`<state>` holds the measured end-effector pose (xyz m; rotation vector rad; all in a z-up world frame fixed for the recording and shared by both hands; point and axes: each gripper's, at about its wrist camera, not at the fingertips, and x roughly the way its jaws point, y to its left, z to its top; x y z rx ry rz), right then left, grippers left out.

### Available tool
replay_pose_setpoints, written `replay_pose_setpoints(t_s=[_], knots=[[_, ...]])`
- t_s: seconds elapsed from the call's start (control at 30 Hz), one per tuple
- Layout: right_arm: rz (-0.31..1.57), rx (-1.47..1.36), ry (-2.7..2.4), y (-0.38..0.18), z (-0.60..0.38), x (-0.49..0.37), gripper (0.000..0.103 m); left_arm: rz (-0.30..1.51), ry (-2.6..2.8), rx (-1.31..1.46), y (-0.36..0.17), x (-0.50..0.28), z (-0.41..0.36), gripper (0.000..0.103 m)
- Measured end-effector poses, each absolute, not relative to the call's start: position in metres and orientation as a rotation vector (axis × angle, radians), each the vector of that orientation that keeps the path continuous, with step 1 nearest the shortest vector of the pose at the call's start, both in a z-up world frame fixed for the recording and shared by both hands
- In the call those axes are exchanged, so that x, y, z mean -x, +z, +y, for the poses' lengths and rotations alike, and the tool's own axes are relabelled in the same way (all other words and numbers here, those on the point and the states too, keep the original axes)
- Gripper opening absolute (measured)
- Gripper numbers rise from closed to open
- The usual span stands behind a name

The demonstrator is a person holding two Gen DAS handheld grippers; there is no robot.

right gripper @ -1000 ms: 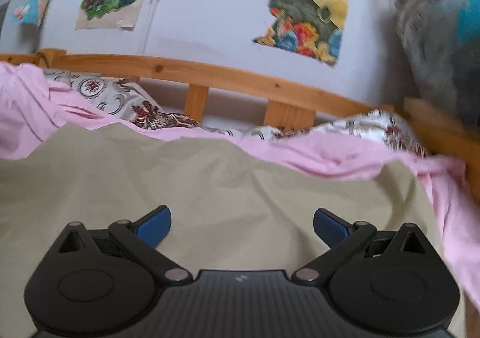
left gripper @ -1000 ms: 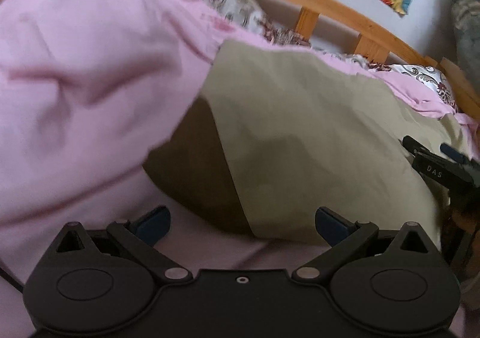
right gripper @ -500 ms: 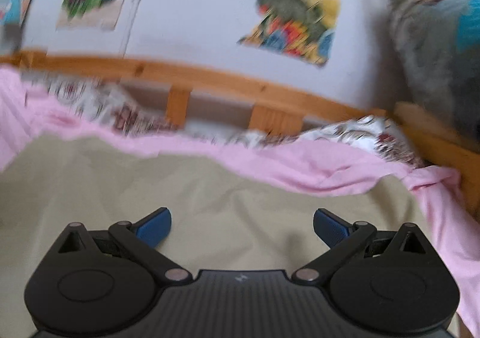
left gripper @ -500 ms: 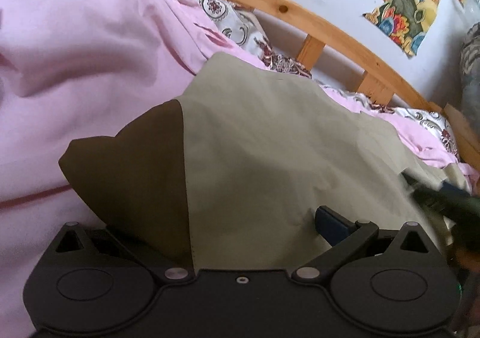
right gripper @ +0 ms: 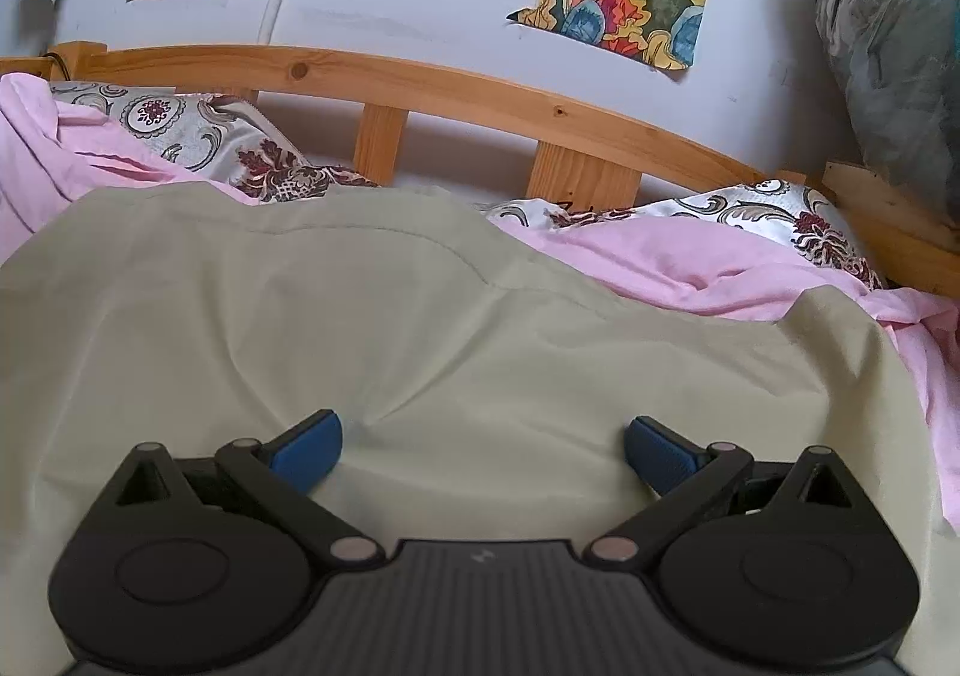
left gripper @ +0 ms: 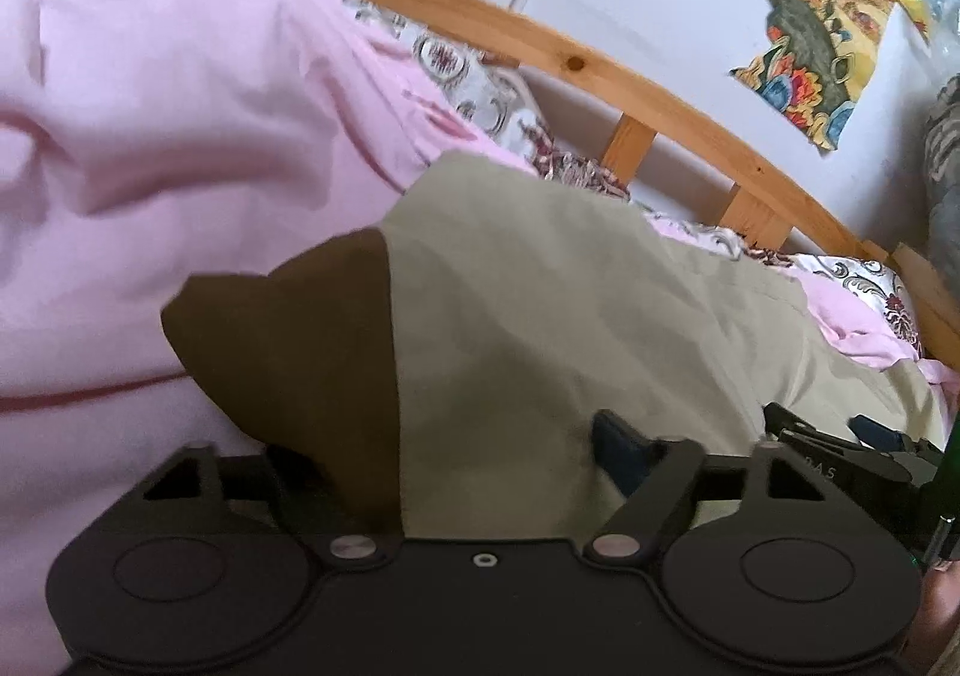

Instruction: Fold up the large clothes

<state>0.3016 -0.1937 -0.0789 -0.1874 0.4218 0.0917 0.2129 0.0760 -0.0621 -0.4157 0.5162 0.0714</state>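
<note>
I am watching the khaki garment (right gripper: 372,328) lying spread across the pink sheet (left gripper: 150,135), on the near side of the wooden headboard (right gripper: 456,81). Its dark brown panel (left gripper: 282,352) is sitting at the garment's left edge, with the seam running down into my left gripper (left gripper: 456,466). That gripper's jaws are closing with the garment's edge lying between them; the left finger is buried under the brown cloth, so I cannot quite say whether the pads are biting yet, though they look short of it. Only the blue right pad (left gripper: 618,442) is showing there. My right gripper (right gripper: 483,451) is hovering over the garment on the side nearer the headboard's right post, its blue pads (right gripper: 306,451) standing wide apart with flat cloth below them and nothing pinched. Patterned pillows (right gripper: 198,135) are resting against the headboard, behind the garment.
</note>
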Motion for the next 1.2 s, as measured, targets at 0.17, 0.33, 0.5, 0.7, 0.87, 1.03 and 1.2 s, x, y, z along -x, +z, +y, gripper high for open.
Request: replay_pose_setpoints(t_s=[0.17, 0.33, 0.5, 0.7, 0.87, 1.03, 1.2], knots=[[0.426, 0.163, 0.102, -0.078, -0.197, -0.304, 0.103, 0.481, 0.076, 0.433, -0.053, -0.209, 0.078, 0.04], [0.425, 0.147, 0.109, -0.077, -0.2, -0.304, 0.103, 0.383, 0.002, 0.402, -0.031, -0.203, 0.065, 0.013], [0.399, -0.029, 0.163, -0.073, -0.229, -0.3, 0.103, 0.237, -0.211, 0.308, 0.009, -0.203, 0.034, 0.011], [0.417, -0.109, 0.138, -0.073, -0.247, -0.297, 0.103, 0.169, -0.536, 0.173, 0.043, -0.225, -0.033, 0.011], [0.415, -0.189, 0.109, -0.069, -0.268, -0.285, 0.103, 0.196, -0.799, 0.079, 0.046, -0.252, -0.09, 0.011], [0.404, -0.159, 0.068, -0.052, -0.303, -0.249, 0.103, 0.247, -1.008, 0.113, 0.037, -0.29, -0.122, 0.011], [0.399, -0.014, 0.023, -0.043, -0.348, -0.205, 0.103, 0.322, -1.15, 0.12, 0.027, -0.308, -0.153, 0.011]])
